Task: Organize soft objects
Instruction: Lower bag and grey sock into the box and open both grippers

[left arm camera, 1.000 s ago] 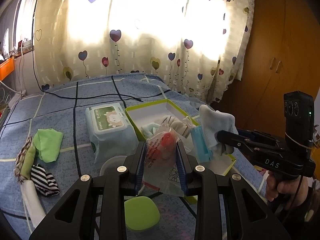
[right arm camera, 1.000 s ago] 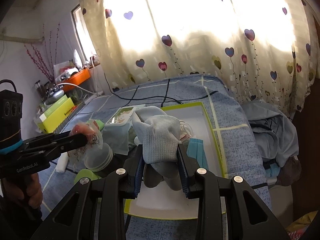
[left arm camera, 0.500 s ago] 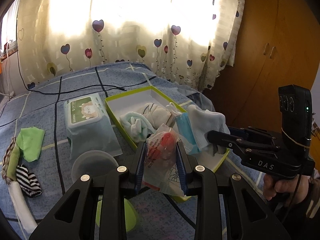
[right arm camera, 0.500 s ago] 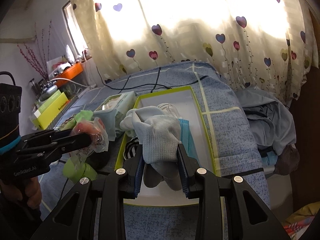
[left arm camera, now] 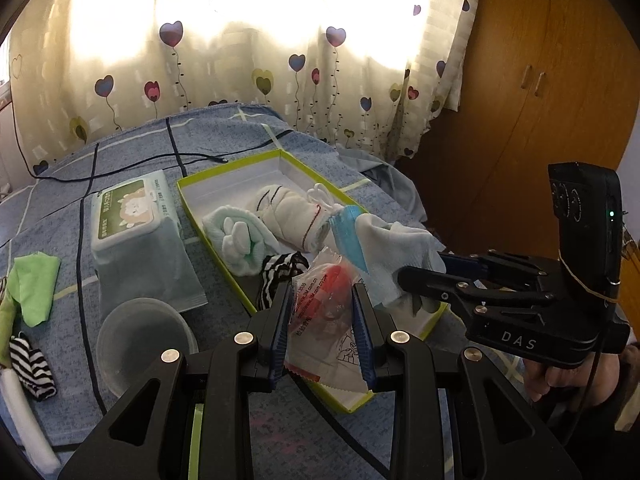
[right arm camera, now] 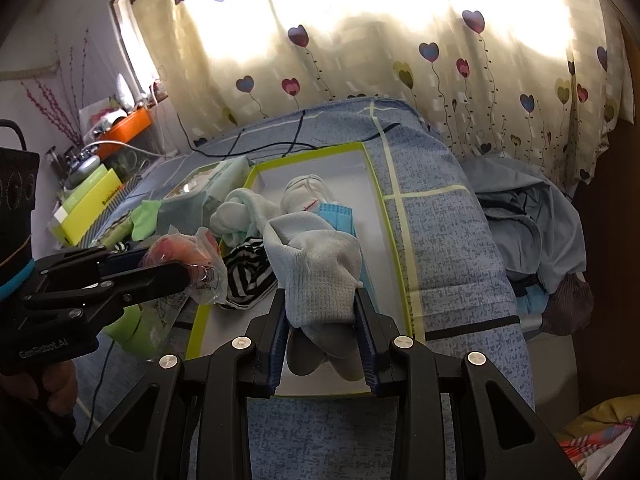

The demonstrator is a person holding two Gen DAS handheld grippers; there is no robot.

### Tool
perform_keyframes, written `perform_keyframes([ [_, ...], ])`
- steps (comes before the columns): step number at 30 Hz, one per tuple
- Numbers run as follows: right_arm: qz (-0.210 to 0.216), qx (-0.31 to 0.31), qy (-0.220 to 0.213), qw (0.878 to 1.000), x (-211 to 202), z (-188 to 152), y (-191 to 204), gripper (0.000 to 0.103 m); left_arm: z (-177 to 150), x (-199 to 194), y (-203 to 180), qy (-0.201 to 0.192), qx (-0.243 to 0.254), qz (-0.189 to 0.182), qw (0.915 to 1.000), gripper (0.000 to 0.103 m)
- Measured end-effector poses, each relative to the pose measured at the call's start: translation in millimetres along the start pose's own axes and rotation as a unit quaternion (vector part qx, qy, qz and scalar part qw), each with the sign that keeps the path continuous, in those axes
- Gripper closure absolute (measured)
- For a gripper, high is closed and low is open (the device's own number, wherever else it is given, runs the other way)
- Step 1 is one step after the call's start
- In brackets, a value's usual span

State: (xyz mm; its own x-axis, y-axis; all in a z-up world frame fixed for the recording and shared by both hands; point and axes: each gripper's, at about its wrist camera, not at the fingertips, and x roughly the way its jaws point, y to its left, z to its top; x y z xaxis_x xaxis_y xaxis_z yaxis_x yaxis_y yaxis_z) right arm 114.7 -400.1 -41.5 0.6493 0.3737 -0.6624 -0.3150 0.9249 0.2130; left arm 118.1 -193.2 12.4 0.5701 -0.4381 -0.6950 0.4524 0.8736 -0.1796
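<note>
- Left wrist view: my left gripper (left arm camera: 320, 320) has its jaws clenched on a clear packet (left arm camera: 326, 312) with something red inside, held over the near end of the green-rimmed box (left arm camera: 188, 200) on the bed.
- Right wrist view: my right gripper (right arm camera: 322, 330) grasps a pale sock (right arm camera: 316, 272) above that box, just beside the folded socks inside.

The bed cover (left arm camera: 224, 136) is a rough, matt blue woven cloth. The box (left arm camera: 236, 168) looks like smooth matt card with a lime rim. The packet (left arm camera: 324, 320) is glossy crinkly clear plastic, the sock (right arm camera: 316, 276) a knitted, ribbed pale cloth. Both sets of fingers (left arm camera: 362, 340) are matt black plastic with shiny metal screws. The wipes pack (left arm camera: 136, 232) is soft satiny film, and the wardrobe (left arm camera: 532, 92) is smooth wood.
</note>
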Motion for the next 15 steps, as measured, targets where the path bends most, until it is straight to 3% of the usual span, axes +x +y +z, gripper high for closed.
perform_keyframes([
  [15, -0.001, -0.014, 0.004, 1.000, 30.0, 18.0, -2.9, 0.073, -1.6, 26.1, 2.2, 0.025, -0.010, -0.003, 0.9996, 0.072],
])
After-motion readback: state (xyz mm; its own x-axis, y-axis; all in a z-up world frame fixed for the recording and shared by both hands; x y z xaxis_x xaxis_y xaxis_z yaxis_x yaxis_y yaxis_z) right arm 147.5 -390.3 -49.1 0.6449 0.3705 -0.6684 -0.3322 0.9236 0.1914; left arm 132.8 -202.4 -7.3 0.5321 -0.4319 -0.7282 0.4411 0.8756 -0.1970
